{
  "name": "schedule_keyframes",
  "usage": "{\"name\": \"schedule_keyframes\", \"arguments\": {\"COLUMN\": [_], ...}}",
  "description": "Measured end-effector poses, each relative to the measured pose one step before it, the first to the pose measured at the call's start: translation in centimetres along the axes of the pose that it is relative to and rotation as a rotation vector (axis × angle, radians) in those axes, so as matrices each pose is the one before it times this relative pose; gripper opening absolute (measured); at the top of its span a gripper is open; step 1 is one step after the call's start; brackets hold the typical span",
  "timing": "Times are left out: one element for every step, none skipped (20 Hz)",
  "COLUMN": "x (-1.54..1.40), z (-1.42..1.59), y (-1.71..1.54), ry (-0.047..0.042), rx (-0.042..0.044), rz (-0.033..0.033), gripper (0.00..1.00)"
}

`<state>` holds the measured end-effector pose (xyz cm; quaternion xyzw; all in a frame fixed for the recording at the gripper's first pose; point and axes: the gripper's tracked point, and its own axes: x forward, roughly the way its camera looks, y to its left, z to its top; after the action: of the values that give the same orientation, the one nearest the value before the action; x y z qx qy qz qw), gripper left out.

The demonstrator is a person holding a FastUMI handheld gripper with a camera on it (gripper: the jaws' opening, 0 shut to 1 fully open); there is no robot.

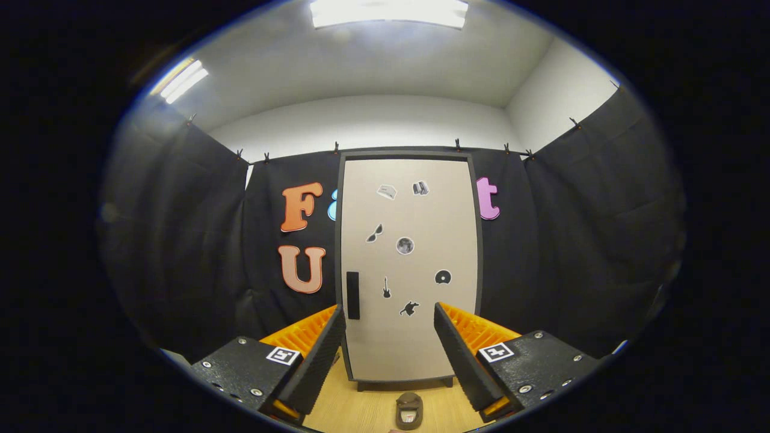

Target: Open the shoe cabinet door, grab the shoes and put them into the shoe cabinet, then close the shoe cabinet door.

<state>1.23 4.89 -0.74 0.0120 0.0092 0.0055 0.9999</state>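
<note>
Your gripper (390, 355) is spread wide w/ nothing between the two fingers; the black ribbed pads face each other across a clear gap, orange bodies behind them.

Low in that gap, close in and just ahead of the fingers, a small brown shoe (409, 411) sits on the pale wooden floor (355, 409). It looks to point lengthwise away from you, toward the cabinet, though it's partly cut off so its shape is hard to confirm.

Beyond the shoe, straight ahead and roughly centred btwn the fingers, stands the shoe cabinet (460, 157): tall, upright, dark frame, on short feet. Its beige door (415, 337) is fully closed and carries several small dark stickers.

The key relation: the black handle (352, 294) is a narrow vertical bar on the door's left edge, about halfway up the lower half. It lies just above and beside your left fingertip, well off the gap's centre line. Its long axis runs up-down, so the fingers, spread left-right, already straddle it the right way; no wrist roll seems needed.

Judgement: the task is at its 1st step, door not yet opened. You'd likely need to shift left and forward to bring the handle btwn the pads. Handle on the left suggests hinges on the right, so the door prob. swings out toward you; the shoe on the floor may sit near that swing path.
</note>
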Motion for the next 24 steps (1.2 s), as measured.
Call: {"name": "schedule_keyframes", "arguments": {"x": [0.293,0.407,0.528,0.445,0.407,0.552,0.794,0.939,1.054,1.004,1.190,1.245,1.413,1.522,1.526,1.462,1.381,1.449,1.604,1.212,1.174,1.104,1.009,0.962], "z": [-0.497,-0.250,-0.217,-0.424,-0.232,0.002,-0.046,-0.264,-0.274,-0.463,-0.454,-0.418,-0.352,-0.554,-0.569,-0.242,-0.105,-0.263,-0.463,-0.344,-0.272,-0.216,-0.192,-0.302], "y": [0.378,0.328,0.184,0.271,0.594,0.622,0.550,0.392,0.425,0.534,0.554,0.550,0.266,0.186,0.194,0.268,0.349,0.266,0.090,0.074,0.160,0.103,0.129,0.144], "ry": [0.00949,0.00042,0.00012,0.01098,0.01085,0.00488,0.00185,0.00388,0.00555,0.00736,0.00581,-0.00003,-0.00354,0.00126,0.00979,-0.00188,-0.00680,-0.00064,0.00636,0.00996,0.00510,-0.00242,-0.00258,0.00323], "rx": [-0.00591,-0.00924,-0.01152,-0.00937,-0.00274,0.00237,0.00188,-0.00047,0.00017,0.00202,0.00308,0.00128,-0.00056,0.00072,0.00482,0.01158,0.01313,0.00850,0.00263,-0.00187,-0.00156,-0.00049,-0.00246,-0.00418], "rz": [-0.00598,-0.00634,-0.01222,-0.00910,0.00339,0.00577,0.00590,0.00219,0.00440,0.00877,0.01442,0.01427,0.00636,-0.00008,0.00031,0.00525,0.00775,0.00640,0.00619,0.00324,0.00442,0.00194,0.00185,0.00064], "gripper": [0.93,0.93,0.93,0.93,0.93,0.93,0.93,0.93,0.93,0.93,0.93,0.93,0.93,0.93,0.93,0.93,0.92,0.91,0.89,0.89,0.87,0.86,0.83,0.82]}}
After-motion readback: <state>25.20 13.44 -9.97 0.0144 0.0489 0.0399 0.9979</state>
